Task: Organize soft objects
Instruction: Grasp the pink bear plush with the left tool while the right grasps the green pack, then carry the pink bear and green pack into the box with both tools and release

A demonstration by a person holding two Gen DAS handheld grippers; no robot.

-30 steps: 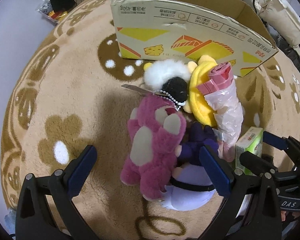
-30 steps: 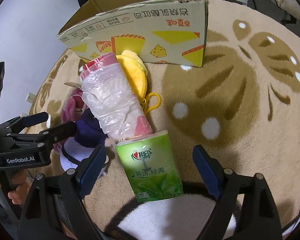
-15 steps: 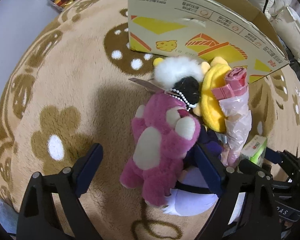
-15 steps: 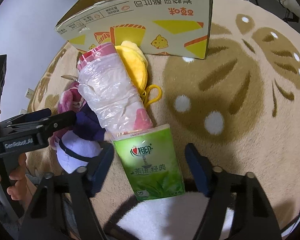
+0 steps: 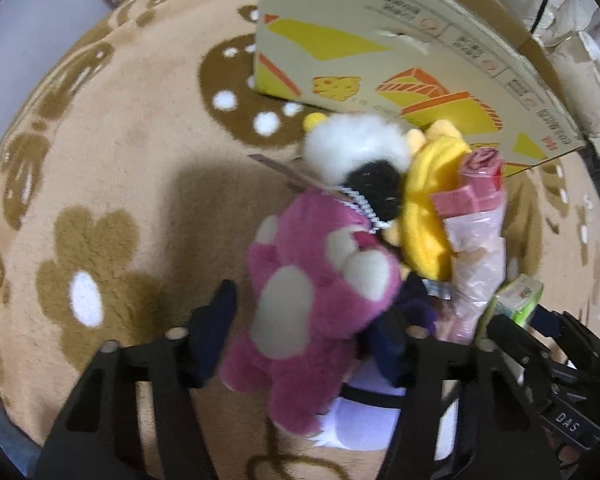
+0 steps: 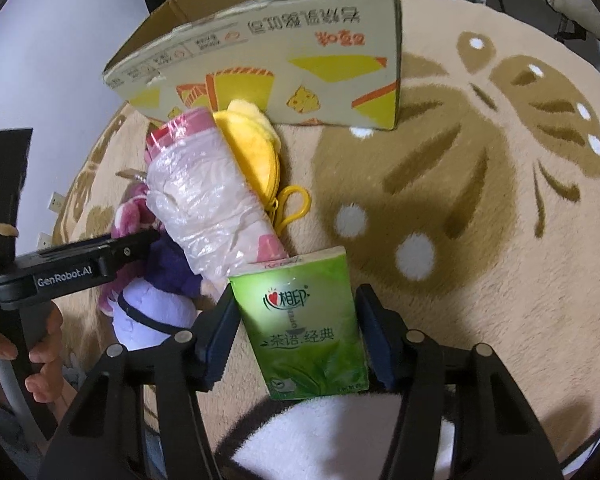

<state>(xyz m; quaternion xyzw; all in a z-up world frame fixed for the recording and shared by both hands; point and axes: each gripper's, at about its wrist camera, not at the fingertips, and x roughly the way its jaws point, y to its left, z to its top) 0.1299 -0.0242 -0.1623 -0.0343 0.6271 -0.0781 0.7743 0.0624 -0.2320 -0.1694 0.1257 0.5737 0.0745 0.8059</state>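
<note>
Pink plush fills the middle of the left wrist view: a pink bear [image 5: 316, 304] lies on the tan patterned rug [image 5: 112, 168] with the left gripper [image 5: 304, 336] straddling its lower body, one pad just beside its flank, the other pressed in among a purple toy [image 5: 412, 312] on the far side. The jaws stand fairly close around the bear, but I cannot tell whether they truly pinch it. Behind it are a white-and-black fluffy toy [image 5: 364, 160], a yellow plush [image 5: 428, 216] and a plastic-wrapped roll [image 5: 476, 240], all heaped against the cardboard box [image 5: 380, 52]. The risk here, I'd say, is that the far pad catches the purple toy too, so a lift drags two things or the beaded chain snags the fluffy one. From the right wrist view, the right gripper [image 6: 296, 336] brackets a green tissue pack [image 6: 304, 324], its pads at or just off either edge, with no visible crush, so here too I cannot tell if it grips. The pack's top edge touches the wrapped roll [image 6: 208, 208], beside a yellow pouch [image 6: 252, 148] with its clip ring, before the box [image 6: 276, 72]. The soft pack may buckle and slip, or nudge the roll as it rises.
</note>
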